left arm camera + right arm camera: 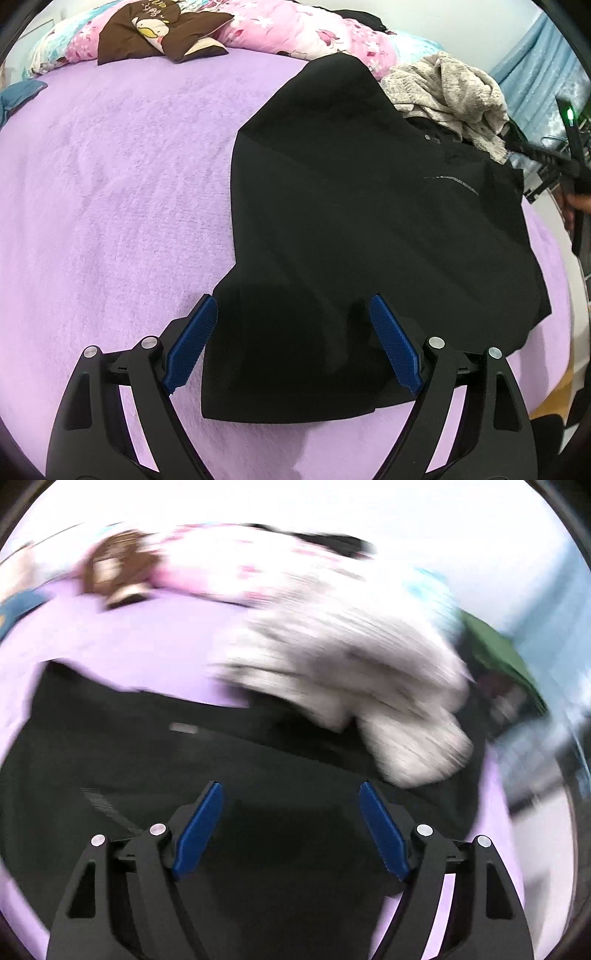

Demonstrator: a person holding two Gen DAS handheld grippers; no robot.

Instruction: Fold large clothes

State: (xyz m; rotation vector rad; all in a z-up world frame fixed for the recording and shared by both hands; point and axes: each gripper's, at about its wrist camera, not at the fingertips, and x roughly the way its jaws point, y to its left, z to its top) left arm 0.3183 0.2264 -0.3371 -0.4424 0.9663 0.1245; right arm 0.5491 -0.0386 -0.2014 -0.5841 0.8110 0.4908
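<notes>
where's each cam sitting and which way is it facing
Left wrist: on the left gripper, angled down at the black garment on the purple blanket; its open blue fingers show, and at the right edge part of a hand.
Right wrist: on the right gripper, angled down over the same garment, badly blurred; its open fingers show.
Shared: black garment, purple blanket, grey-white clothes pile, brown pillow.
</notes>
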